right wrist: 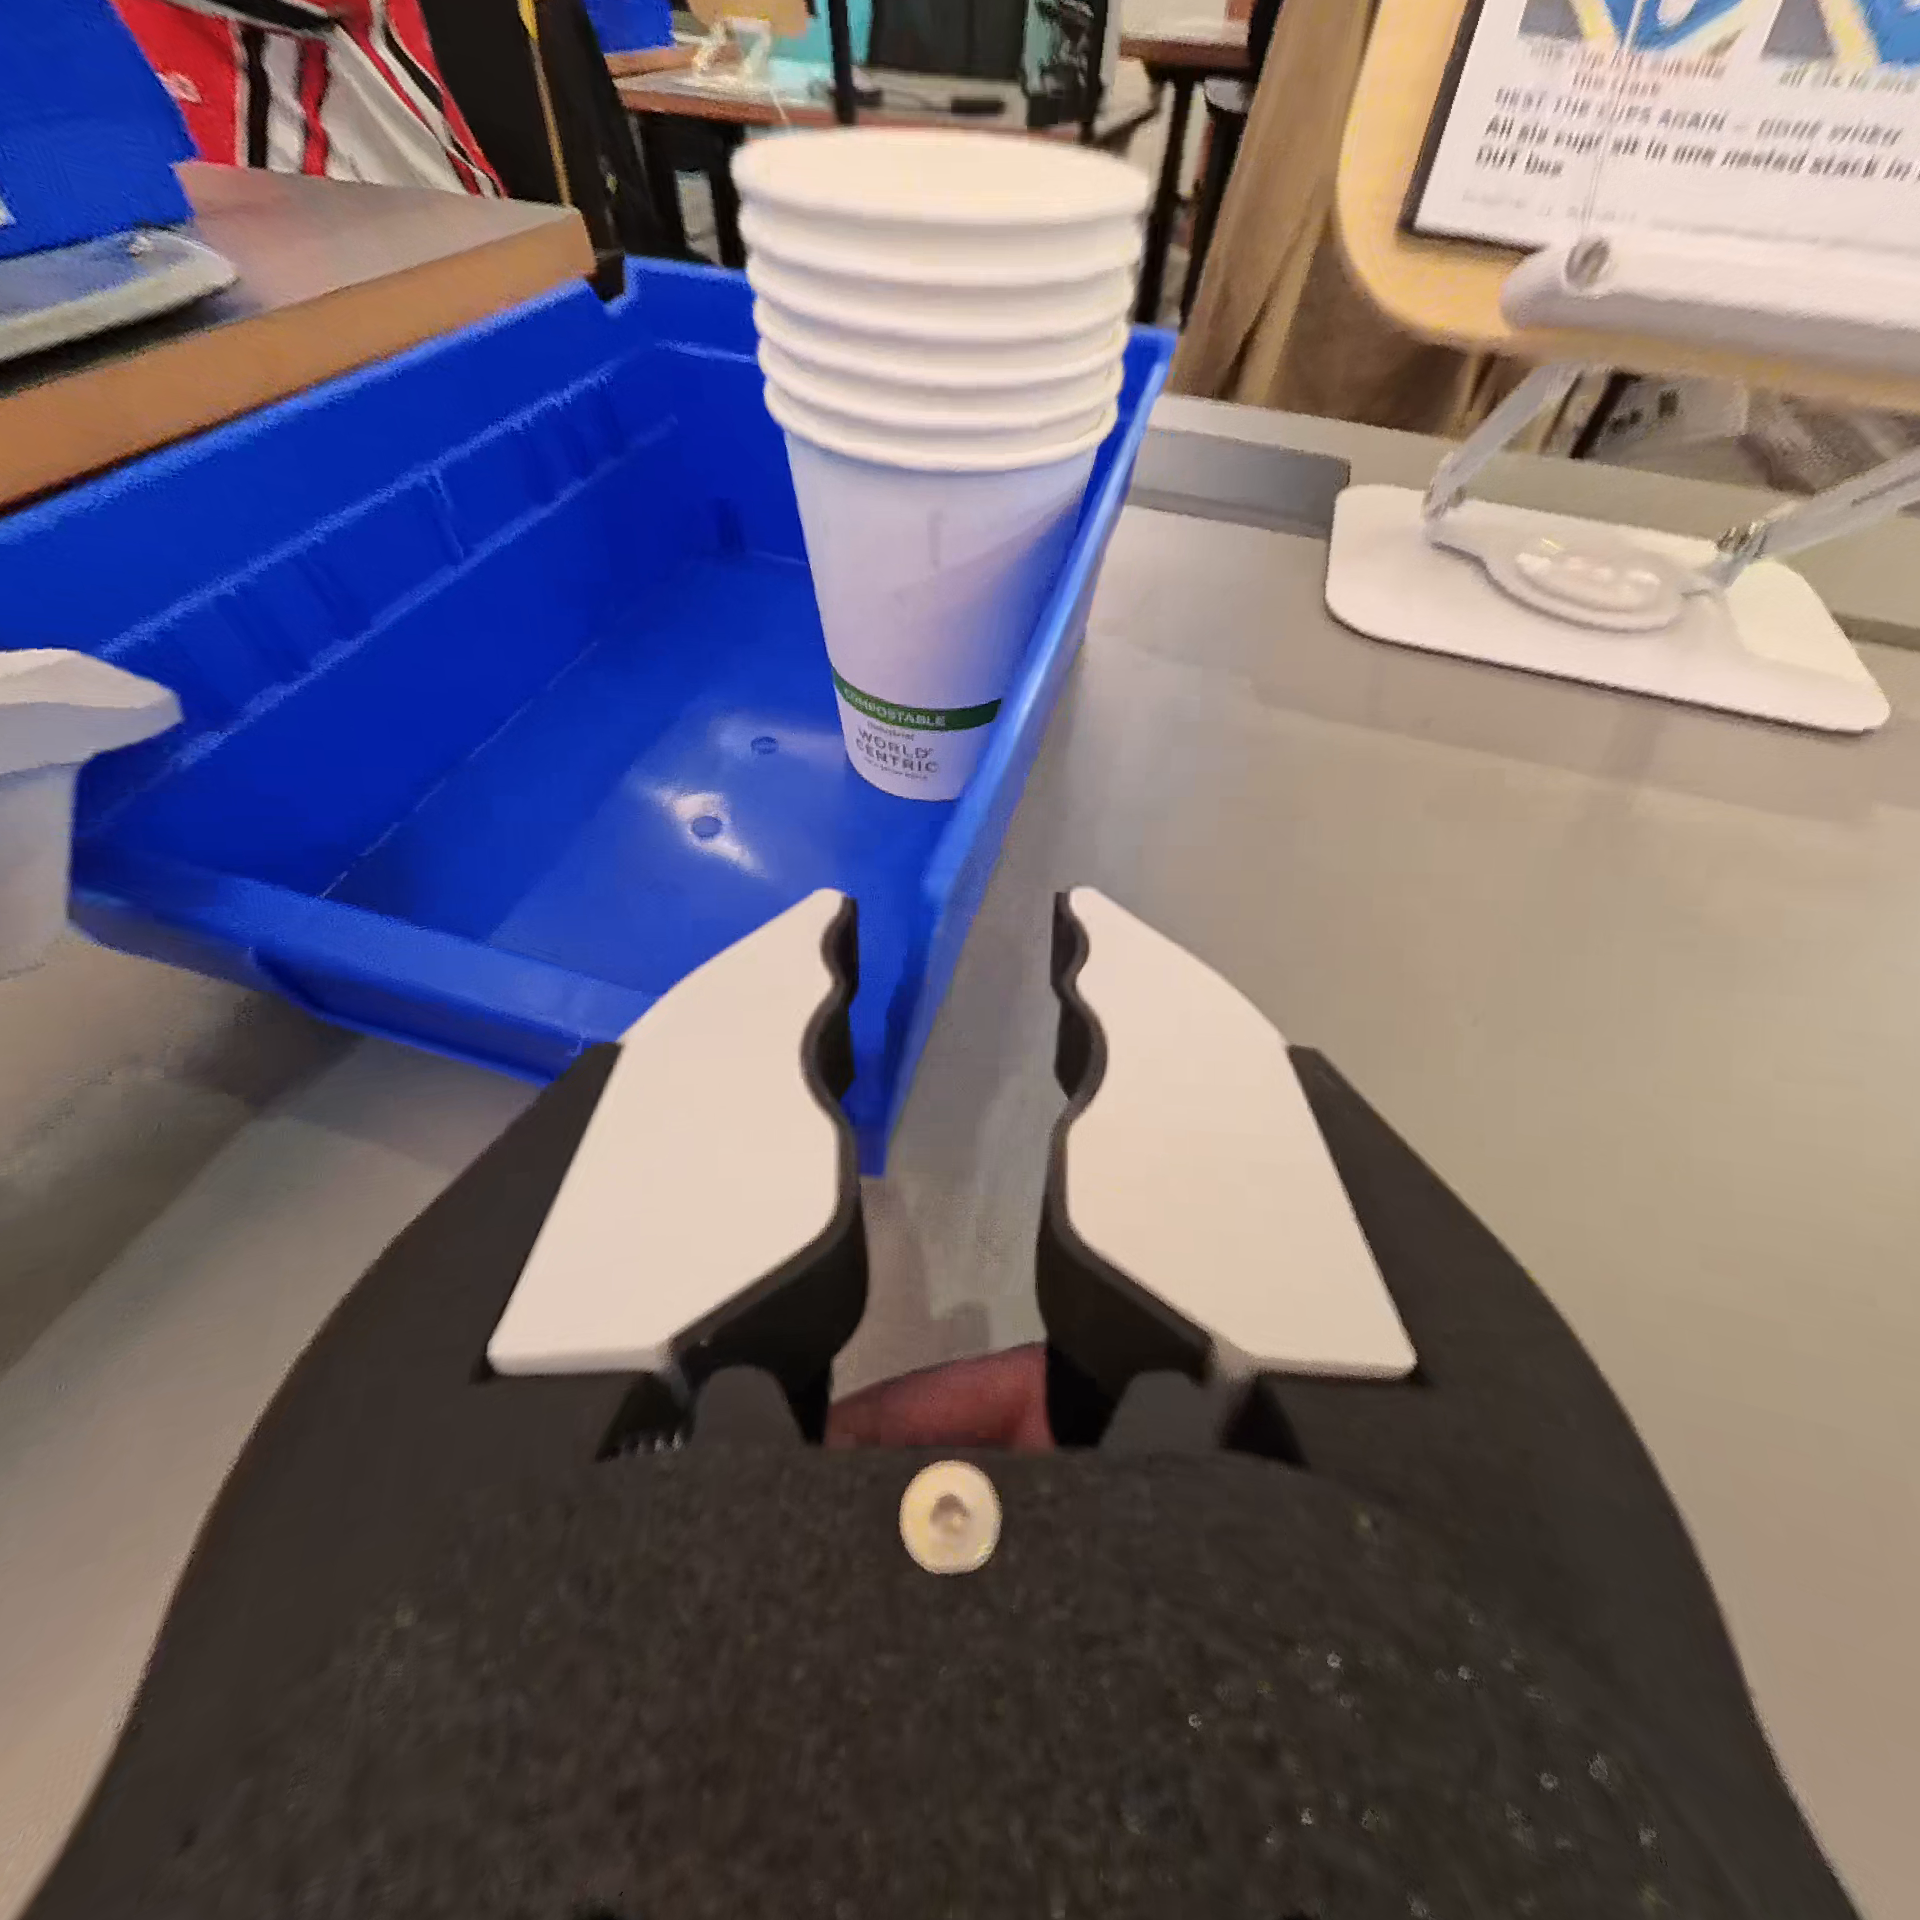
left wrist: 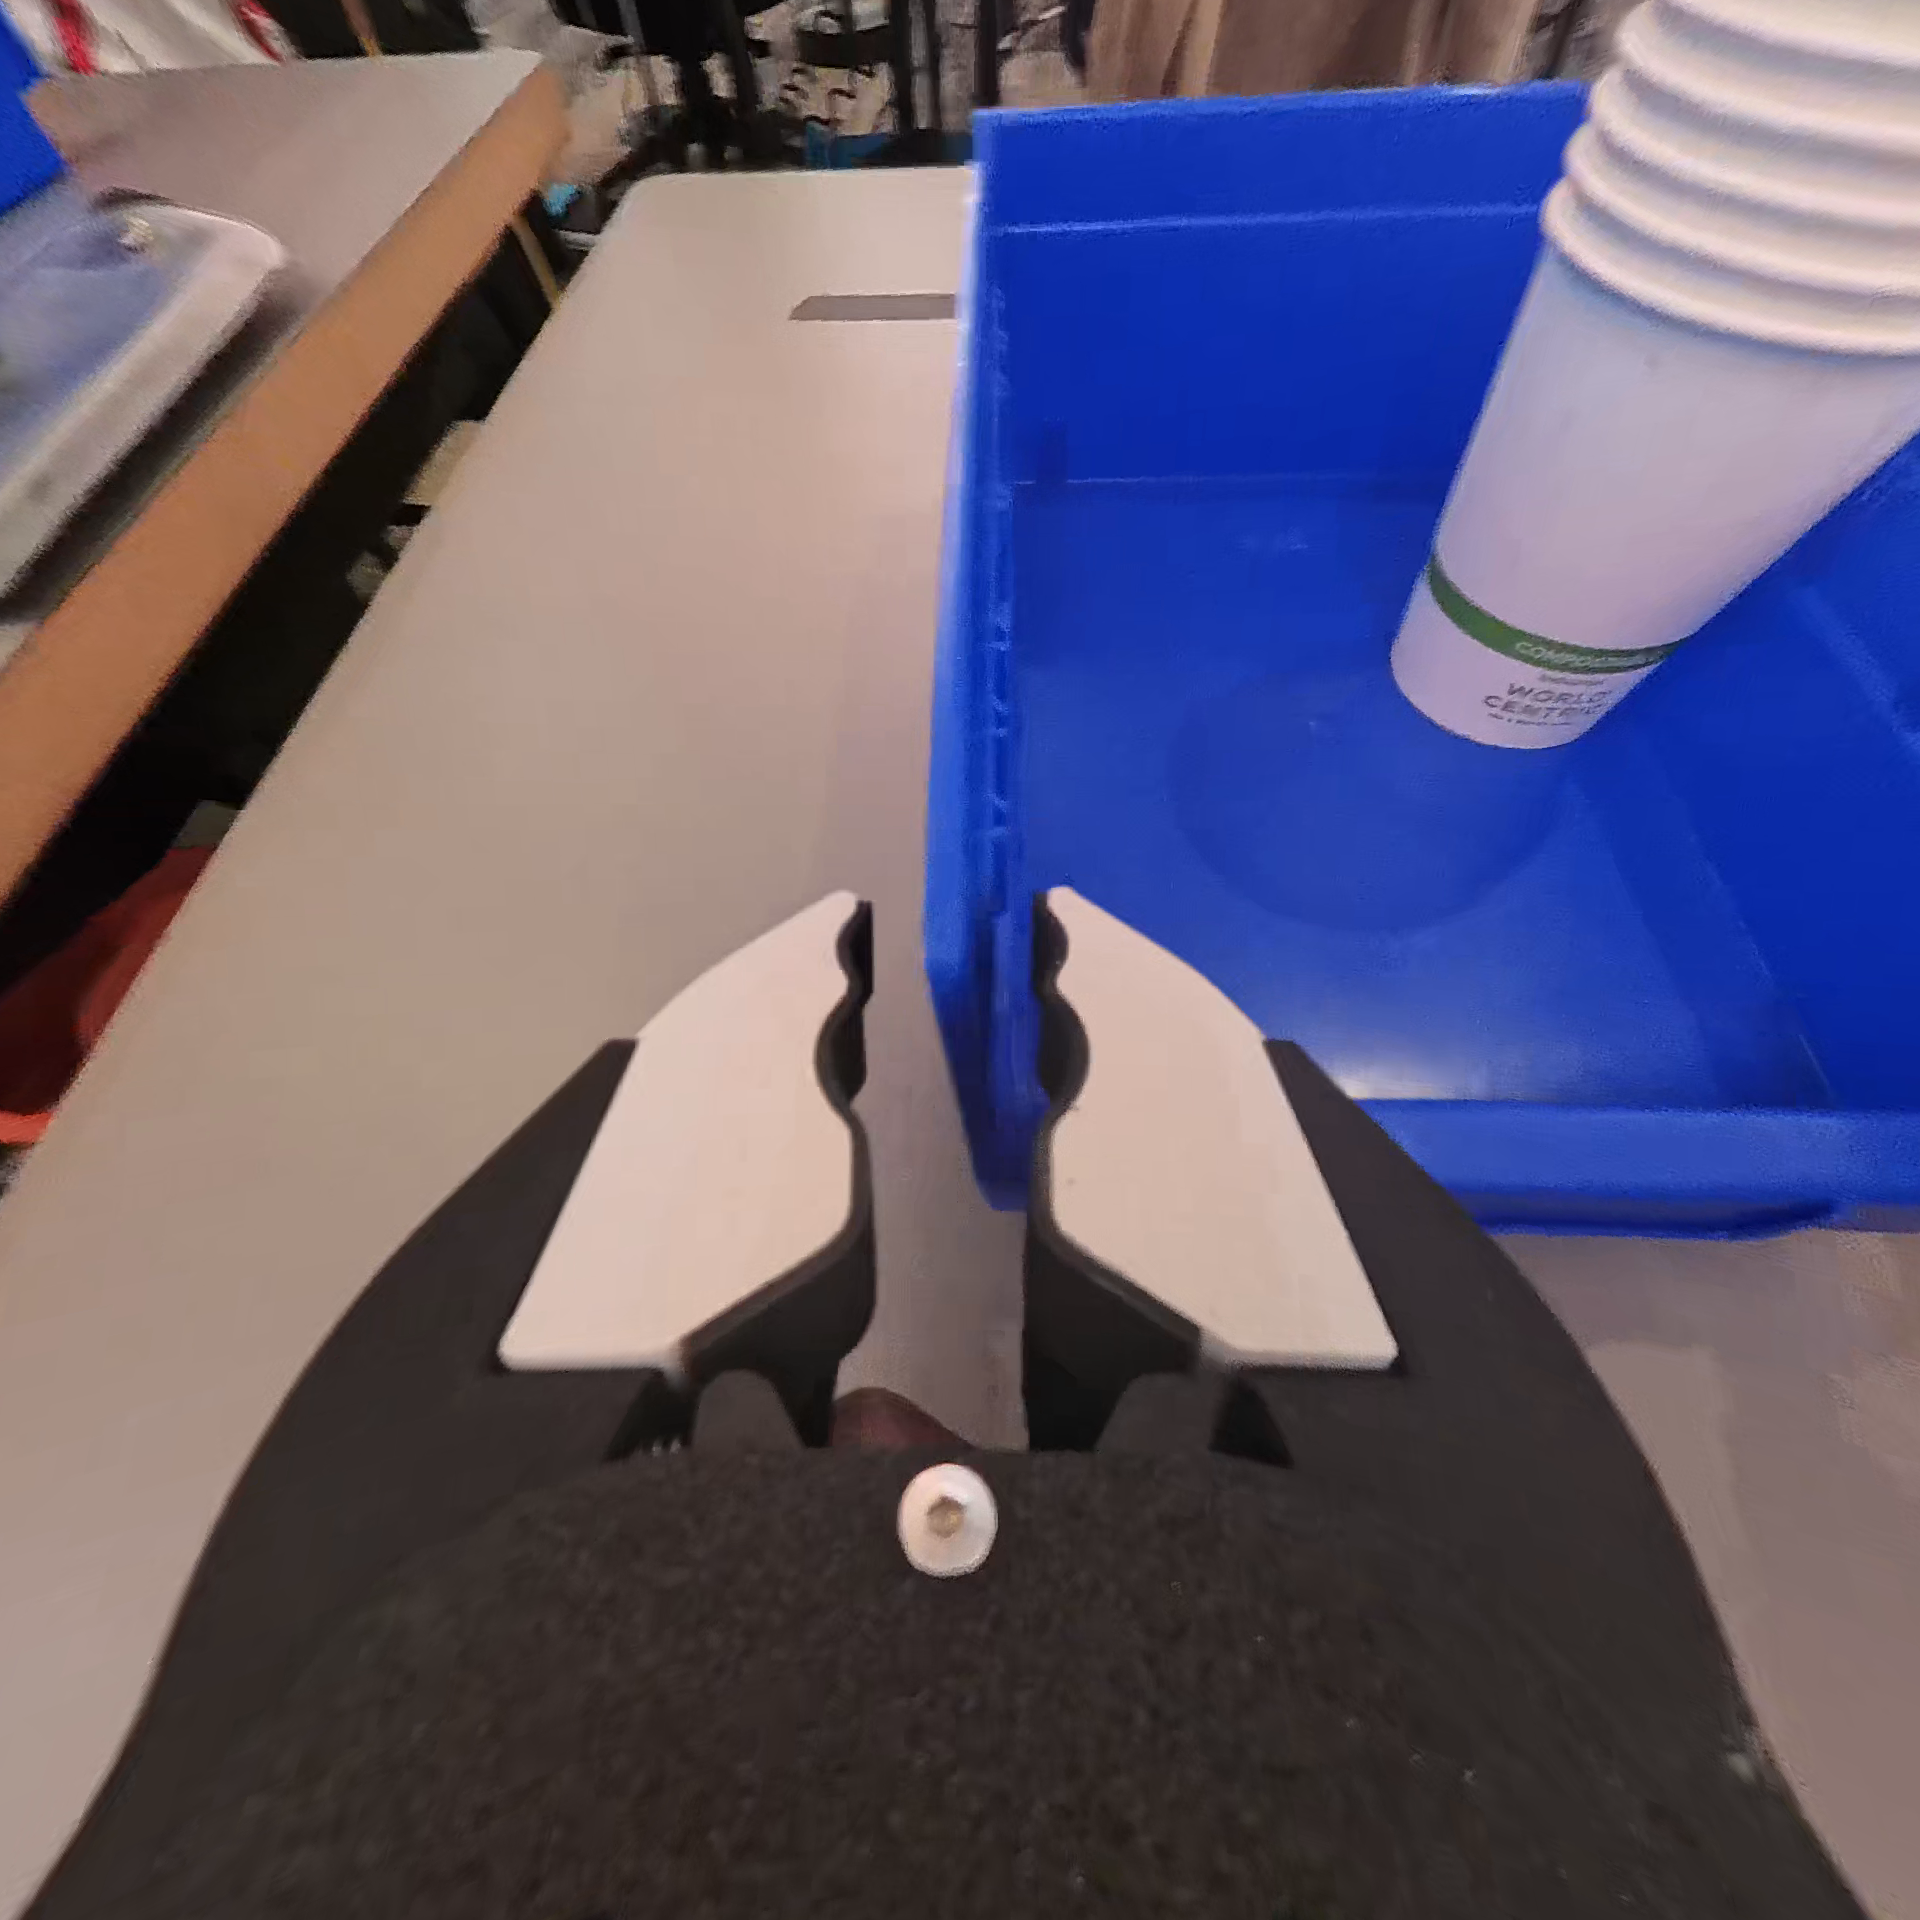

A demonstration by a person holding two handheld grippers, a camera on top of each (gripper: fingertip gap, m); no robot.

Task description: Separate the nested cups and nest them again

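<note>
A stack of several nested white paper cups [right wrist: 940, 447] with a green band near the base stands upright in the right part of a blue plastic bin [right wrist: 436, 665]. In the left wrist view the stack [left wrist: 1662, 416] is at the upper right inside the bin [left wrist: 1195, 364]. My left gripper [left wrist: 951, 914] is open and empty, its fingers on either side of the bin's left wall near the front corner. My right gripper [right wrist: 954, 914] is open and empty, its fingers on either side of the bin's right wall near the front corner, in front of the stack.
The bin sits on a grey table [left wrist: 623, 675]. A white stand [right wrist: 1600, 623] holding a printed sheet is on the table to the right. A wooden-edged table [right wrist: 260, 312] with a clear tray stands at the left. The left gripper's white finger [right wrist: 62, 717] shows at the left edge.
</note>
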